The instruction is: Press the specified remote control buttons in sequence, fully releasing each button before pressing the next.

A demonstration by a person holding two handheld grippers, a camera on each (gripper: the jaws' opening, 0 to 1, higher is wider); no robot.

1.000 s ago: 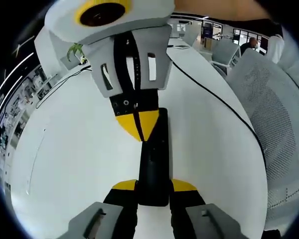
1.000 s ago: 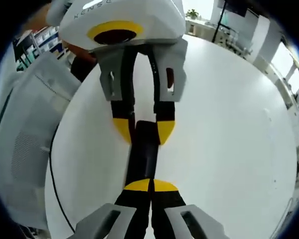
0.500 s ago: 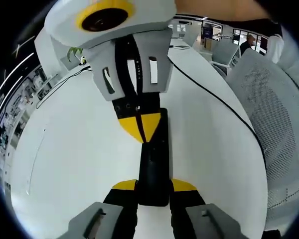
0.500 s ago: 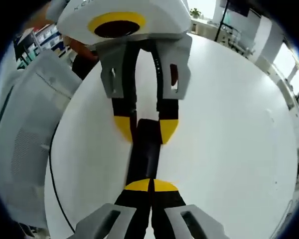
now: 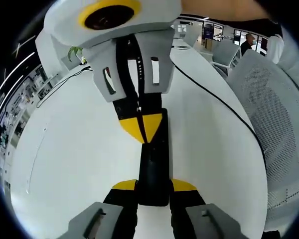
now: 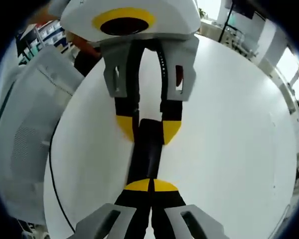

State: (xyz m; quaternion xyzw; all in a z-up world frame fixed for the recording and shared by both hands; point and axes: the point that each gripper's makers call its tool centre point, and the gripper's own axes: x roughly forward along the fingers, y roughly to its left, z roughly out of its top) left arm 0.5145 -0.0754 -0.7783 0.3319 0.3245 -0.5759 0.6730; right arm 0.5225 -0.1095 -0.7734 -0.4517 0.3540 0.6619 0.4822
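A black remote control (image 5: 153,159) is seen lying flat on a white table (image 5: 74,149). In the left gripper view, its near end is clamped between the 2 yellow-tipped jaws of the left gripper (image 5: 153,186), which are closed on it from either side. In the same view, the right gripper (image 5: 142,127) is seen coming in from the top, its 2 yellow tips pressed together to a point and resting on the far half of the remote control.

In the right gripper view, the same arrangement is recorded from the opposite end: the right gripper (image 6: 150,185) is closed with nothing between its tips, which lie on the remote control (image 6: 147,154), and the left gripper (image 6: 148,130) is seen holding the far end from both sides.

A thin black cable (image 5: 214,99) is noted running across the table. A white mesh chair (image 5: 274,114) is seen just beside the table edge, and a small green plant (image 5: 74,51) at the far edge.
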